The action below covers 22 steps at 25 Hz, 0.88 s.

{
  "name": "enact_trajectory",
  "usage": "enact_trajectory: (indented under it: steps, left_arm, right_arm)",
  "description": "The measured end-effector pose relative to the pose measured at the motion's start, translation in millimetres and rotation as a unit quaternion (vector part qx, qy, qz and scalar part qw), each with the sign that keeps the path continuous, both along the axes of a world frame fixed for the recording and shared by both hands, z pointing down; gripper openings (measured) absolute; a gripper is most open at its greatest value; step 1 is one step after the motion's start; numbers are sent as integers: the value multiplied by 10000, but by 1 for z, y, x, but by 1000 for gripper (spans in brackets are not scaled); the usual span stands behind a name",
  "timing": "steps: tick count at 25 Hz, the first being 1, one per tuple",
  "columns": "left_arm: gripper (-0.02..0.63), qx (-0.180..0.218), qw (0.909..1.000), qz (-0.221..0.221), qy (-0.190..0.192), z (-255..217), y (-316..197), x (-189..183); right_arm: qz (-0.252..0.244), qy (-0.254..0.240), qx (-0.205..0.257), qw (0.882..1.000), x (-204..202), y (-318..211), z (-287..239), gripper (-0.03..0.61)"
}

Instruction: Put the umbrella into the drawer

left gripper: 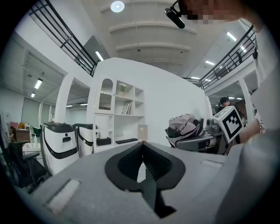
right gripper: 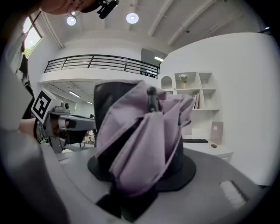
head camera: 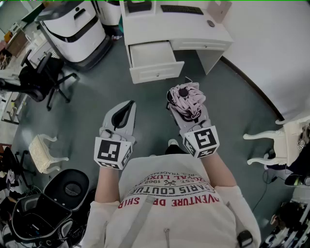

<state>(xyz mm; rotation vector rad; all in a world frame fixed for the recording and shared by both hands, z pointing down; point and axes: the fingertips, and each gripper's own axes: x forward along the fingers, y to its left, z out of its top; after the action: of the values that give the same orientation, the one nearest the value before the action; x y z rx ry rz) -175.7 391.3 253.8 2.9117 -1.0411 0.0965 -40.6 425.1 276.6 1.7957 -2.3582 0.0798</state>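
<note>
Head view: person stands on grey-green floor (head camera: 87, 111), one tool in each hand, both held side by side in mid-frame, well short of the white table (head camera: 180, 28) at top centre. Right tool (head camera: 187, 98) is clamped on the umbrella (head camera: 188, 101): folded, mauve, fabric loosely bunched and bulging out past both jaws. In the right gripper view the umbrella (right gripper: 140, 140) fills the space between the jaws of the right tool (right gripper: 142, 144), pleats running from the base of the jaws outward, with a small dark tip at the far end. Long axis therefore lies along the jaws; dark-capped end points toward the top of the head-view frame, roughly at the table, the other end buried toward the tool body. Left tool (head camera: 128, 107) carries nothing: in the left gripper view the jaws of the left tool (left gripper: 142, 146) meet at their tips, only a thin sliver of background showing lower between the pads. That view also catches the umbrella (left gripper: 184, 124) to the right of centre, in the other tool. Drawer (head camera: 158, 71) stands pulled out of the left part of the table, interior bare and white, above and to the left of the umbrella, well apart from it. Keyboard (head camera: 182, 9) and mouse (head camera: 210, 23) lie on the table. Black office chair (head camera: 39, 81) at left edge.
</note>
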Motion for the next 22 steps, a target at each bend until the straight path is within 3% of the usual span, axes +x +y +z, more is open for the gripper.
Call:
enact_trajectory:
  steps: [14, 22]
  left_arm:
    - [8, -22, 9994, 255, 230, -1, -33, 5]
    - [8, -172, 9997, -92, 158, 20, -79, 24]
  right_arm:
    - [200, -96, -231, 9995, 2, -28, 12, 209]
    - [-155, -146, -365, 9991, 26, -82, 27, 210]
